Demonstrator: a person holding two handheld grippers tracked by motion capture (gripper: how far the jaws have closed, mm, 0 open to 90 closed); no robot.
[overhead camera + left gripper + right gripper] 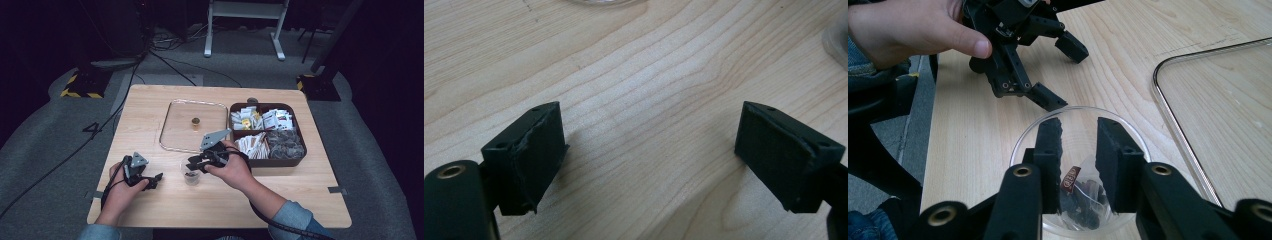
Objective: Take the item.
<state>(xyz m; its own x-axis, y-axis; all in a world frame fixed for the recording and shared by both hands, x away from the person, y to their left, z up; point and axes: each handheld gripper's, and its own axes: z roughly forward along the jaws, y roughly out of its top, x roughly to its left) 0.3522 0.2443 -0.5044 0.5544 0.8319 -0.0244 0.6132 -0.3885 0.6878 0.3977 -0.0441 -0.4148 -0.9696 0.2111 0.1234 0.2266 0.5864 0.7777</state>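
- The small clear plastic cup (190, 175) stands on the light wooden counter (280, 200), near its front edge, at about 6 o'clock from the flat clear tray with a small brass knob (172, 132).
- The right gripper (1079, 150) hangs over this cup. Its jaws are narrowly apart, with nothing clearly between them; a small brown packet (1070, 179) and other dark pieces lie in the cup below.
- The left gripper (649, 150) rests on the counter at 9 o'clock from the cup. Its jaws are spread wide and hold nothing.
- At 2 o'clock from the cup stands a dark brown box with compartments (300, 159), full of white sachets and dark wrapped items.
- I think the step is to put something into the cup or take it out. To do it well, the right jaws should stay centred inside the rim, so the light cup does not tip; the left gripper could steady it from the side.
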